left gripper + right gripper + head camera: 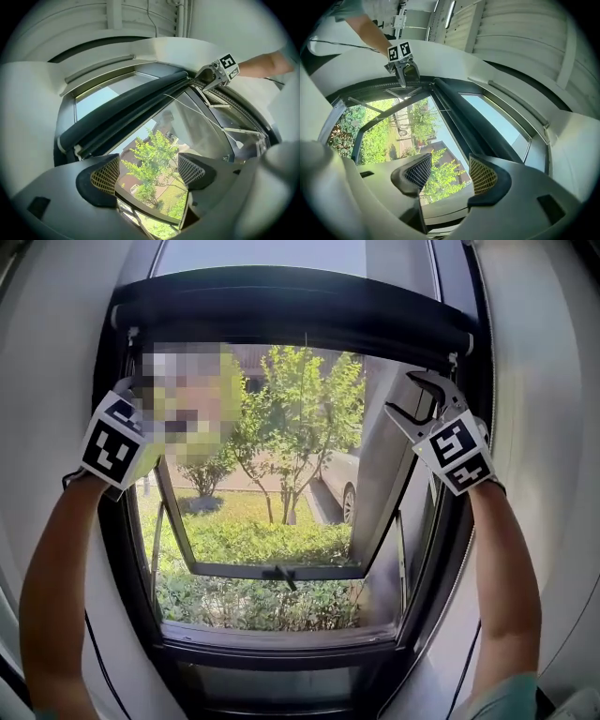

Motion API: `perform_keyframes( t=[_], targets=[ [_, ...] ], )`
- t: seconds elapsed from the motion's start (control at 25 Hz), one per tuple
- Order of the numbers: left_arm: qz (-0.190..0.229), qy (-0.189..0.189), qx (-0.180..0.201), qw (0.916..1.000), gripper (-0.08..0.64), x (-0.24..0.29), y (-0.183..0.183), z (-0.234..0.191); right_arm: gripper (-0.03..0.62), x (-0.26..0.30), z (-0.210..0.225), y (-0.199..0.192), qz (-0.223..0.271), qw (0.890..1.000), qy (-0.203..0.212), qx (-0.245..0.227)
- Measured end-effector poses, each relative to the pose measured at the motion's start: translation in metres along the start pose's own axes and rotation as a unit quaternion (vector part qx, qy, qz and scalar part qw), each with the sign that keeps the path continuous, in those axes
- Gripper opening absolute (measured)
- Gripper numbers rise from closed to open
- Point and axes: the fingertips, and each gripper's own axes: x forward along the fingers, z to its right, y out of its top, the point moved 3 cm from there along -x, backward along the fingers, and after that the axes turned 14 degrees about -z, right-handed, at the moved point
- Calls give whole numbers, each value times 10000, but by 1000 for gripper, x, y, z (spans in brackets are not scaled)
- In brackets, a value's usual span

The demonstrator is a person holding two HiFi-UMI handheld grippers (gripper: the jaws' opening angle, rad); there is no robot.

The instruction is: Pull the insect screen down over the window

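- Screen (291, 301) sits rolled up in its dark housing across the top of the window frame (120, 549). The opening is uncovered, so the pull-down is not started.
- My left gripper (147, 171): fingers spread, nothing between the pads, only trees beyond. It's just under the left end of the roll.
- My right gripper (445, 174): fingers spread too, pinching nothing, just under the right end.
- Step in hand, I'd say: get hold of the bottom bar (281, 334) at both ends.
- To do it well: push each pair of pads up around the bar's lip and not the housing, then close both firmly before any pull.
- Pull both hands down together and level, since 1 side leading would likely skew the mesh in its side tracks.
- A thin cord (307, 345) hangs mid-bar; can't tell if it's a pull.
- The open sash (272, 570) tilts outward, so it probably clears the screen's path.
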Motion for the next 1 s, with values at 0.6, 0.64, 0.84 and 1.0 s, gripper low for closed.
perform_keyframes(
  t=[0.6, 0.64, 0.84, 1.0],
  targets=[
    [83, 503, 500, 9974, 407, 17, 37, -51, 230, 25, 35, 19, 171, 9981, -336, -487],
    [92, 584, 579, 9966, 407, 18, 40, -56, 230, 27, 38, 19, 155, 9979, -372, -509],
    [-290, 703, 1013, 9919, 410, 37, 46, -65, 230, 42, 56, 6, -22, 9972, -541, -522],
    [-630, 827, 1394, 9848, 419, 56, 46, -70, 230, 58, 57, -5, -325, 9938, -582, -887]
  ],
)
